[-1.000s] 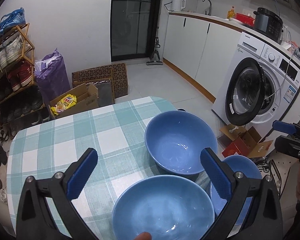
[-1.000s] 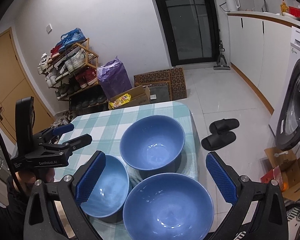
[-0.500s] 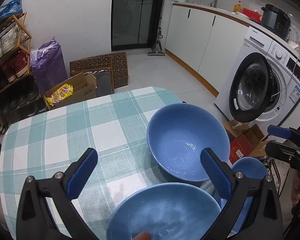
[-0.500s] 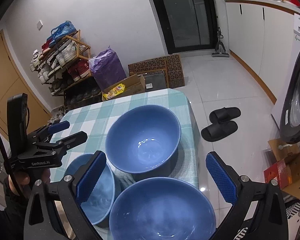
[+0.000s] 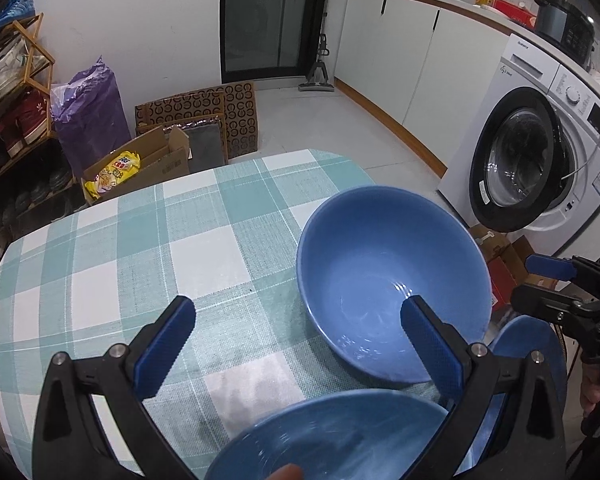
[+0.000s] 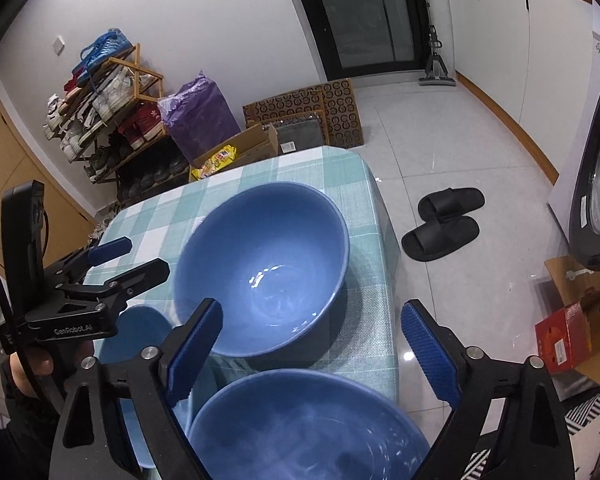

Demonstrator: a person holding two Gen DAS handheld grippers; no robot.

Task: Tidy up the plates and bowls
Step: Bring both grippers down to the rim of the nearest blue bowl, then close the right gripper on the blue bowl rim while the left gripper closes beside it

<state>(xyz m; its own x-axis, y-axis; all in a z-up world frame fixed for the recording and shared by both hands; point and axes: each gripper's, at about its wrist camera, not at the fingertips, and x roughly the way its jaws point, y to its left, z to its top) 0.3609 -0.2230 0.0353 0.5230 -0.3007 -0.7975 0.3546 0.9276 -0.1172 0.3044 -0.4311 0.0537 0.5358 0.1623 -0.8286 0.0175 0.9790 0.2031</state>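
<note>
Three blue bowls stand close together on a table with a teal checked cloth (image 5: 140, 256). The big far bowl (image 5: 392, 280) (image 6: 264, 268) lies ahead of both grippers. My left gripper (image 5: 296, 312) hangs open over a nearer bowl (image 5: 332, 436), which shows as the small bowl (image 6: 140, 336) at the left of the right wrist view. My right gripper (image 6: 311, 312) hovers above the third bowl (image 6: 308, 428) (image 5: 528, 344); its jaws are closing, and its pads touch nothing. Each gripper shows in the other's view: right (image 5: 530, 280), left (image 6: 140, 258).
The table's right edge (image 6: 384, 240) drops to a tiled floor with black slippers (image 6: 444, 224). A washing machine (image 5: 540, 152) with an open door and cardboard boxes (image 6: 572, 328) stand to the right. A shoe rack (image 6: 104, 120) and a purple bag (image 6: 196, 120) lie beyond the table.
Both grippers have sunk and moved forward, so the bowls loom larger and the near bowls slide under the fingers. The right jaws have narrowed a little.
</note>
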